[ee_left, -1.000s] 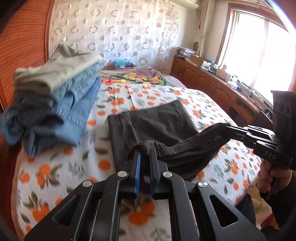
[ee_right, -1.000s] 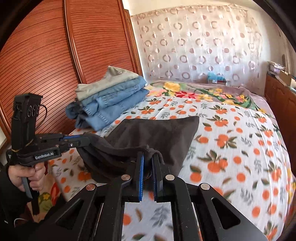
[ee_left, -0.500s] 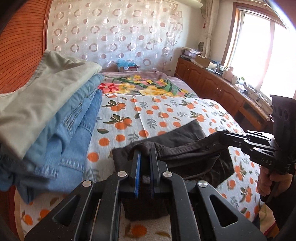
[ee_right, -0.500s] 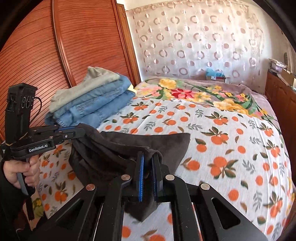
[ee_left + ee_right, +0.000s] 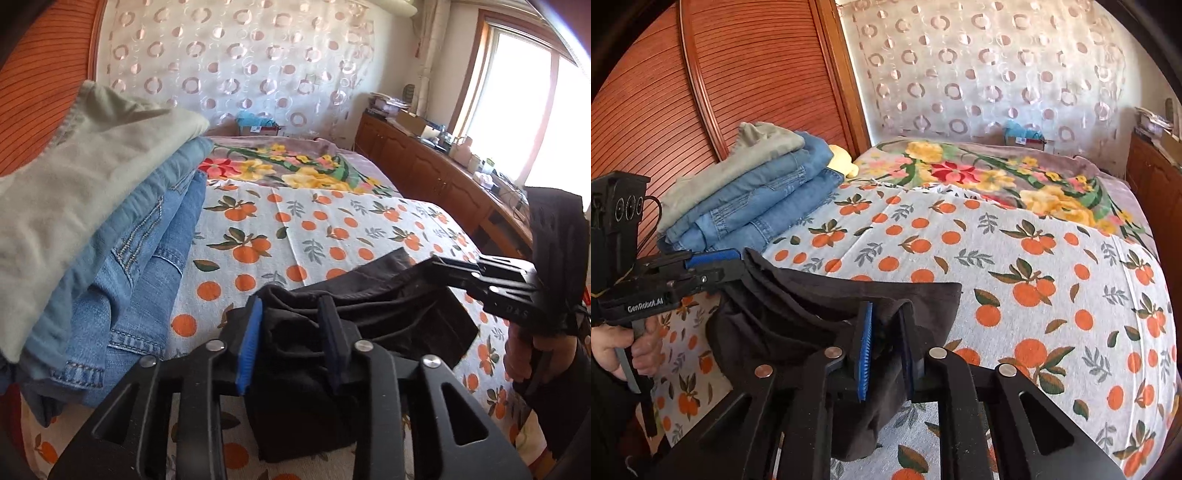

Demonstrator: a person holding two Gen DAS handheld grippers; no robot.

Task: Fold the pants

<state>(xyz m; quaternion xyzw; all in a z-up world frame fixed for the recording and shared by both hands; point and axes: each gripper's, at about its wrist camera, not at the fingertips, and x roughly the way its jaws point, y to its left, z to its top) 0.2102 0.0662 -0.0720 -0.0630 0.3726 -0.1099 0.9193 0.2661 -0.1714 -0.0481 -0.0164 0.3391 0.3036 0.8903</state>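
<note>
Dark brown pants (image 5: 399, 317) lie folded on the orange-print bedspread (image 5: 332, 229), near the front edge of the bed. My left gripper (image 5: 291, 332) is open, its jaws spread, with the pants' top fold lying loosely between them. My right gripper (image 5: 886, 339) is also open, with the pants (image 5: 820, 306) bunched between its blue pads (image 5: 865, 347). Each gripper shows in the other's view: the right one (image 5: 480, 273) at the pants' right end, the left one (image 5: 713, 262) at their left end.
A stack of folded jeans with a beige garment on top (image 5: 757, 192) sits at the bed's left side, against a wooden sliding door (image 5: 738, 74). A floral blanket (image 5: 997, 173) covers the far end. A wooden cabinet (image 5: 424, 162) runs under the window on the right.
Both grippers moved forward and down, carrying the pants' edge over onto the rest of the fabric. Both sets of jaws have opened; they were shut on the cloth before.
</note>
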